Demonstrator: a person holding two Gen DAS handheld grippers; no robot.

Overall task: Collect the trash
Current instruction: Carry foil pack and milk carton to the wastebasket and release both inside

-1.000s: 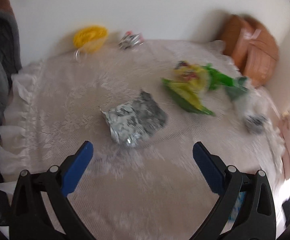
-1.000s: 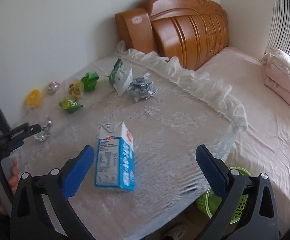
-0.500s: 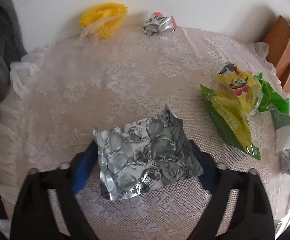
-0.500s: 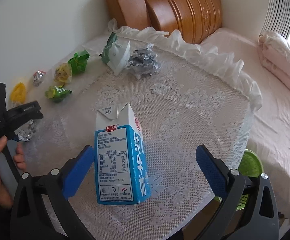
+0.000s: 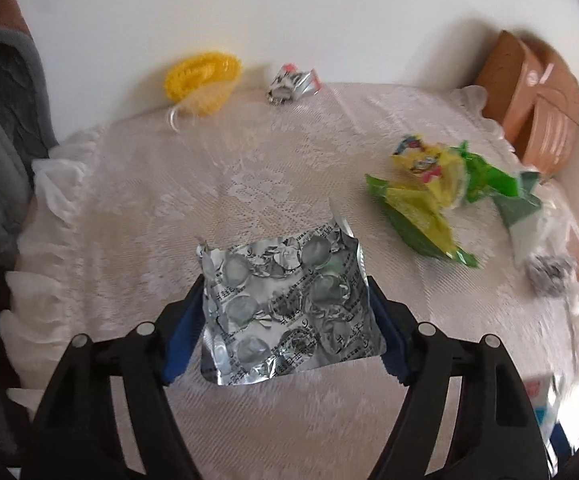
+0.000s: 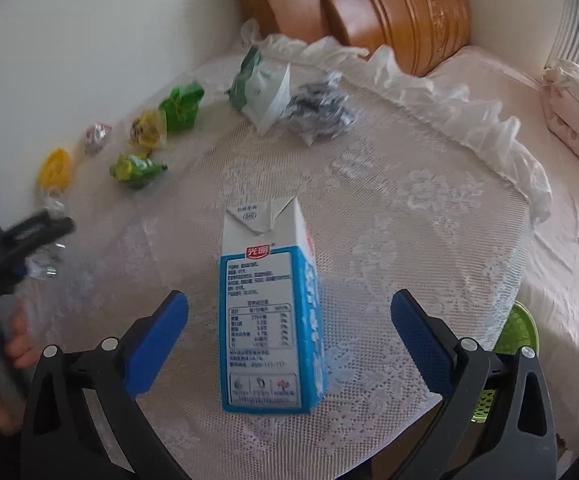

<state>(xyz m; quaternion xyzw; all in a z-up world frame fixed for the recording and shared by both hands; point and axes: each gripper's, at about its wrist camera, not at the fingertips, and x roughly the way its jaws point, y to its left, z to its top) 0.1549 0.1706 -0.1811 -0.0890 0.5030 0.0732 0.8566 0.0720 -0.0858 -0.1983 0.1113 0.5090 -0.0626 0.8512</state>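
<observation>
Left gripper [image 5: 285, 320] is clamped on the foil pack [image 5: 285, 308] by its side edges; thin, crinkly, near weightless, so it'll buckle rather than slip. Right gripper [image 6: 289, 320] is wide apart with the carton [image 6: 269, 312] upright between the pads, untouched; light, stiff, probably empty, so pinch mid-body. Wrappers [image 6: 137, 166] lie beyond, far left.

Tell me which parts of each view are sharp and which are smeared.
Left wrist view: the foil pill sheet in the left claw is crisp; the green and yellow wrappers are blurred. Right wrist view: the milk carton label reads clearly; the left claw at the edge is smeared.
</observation>
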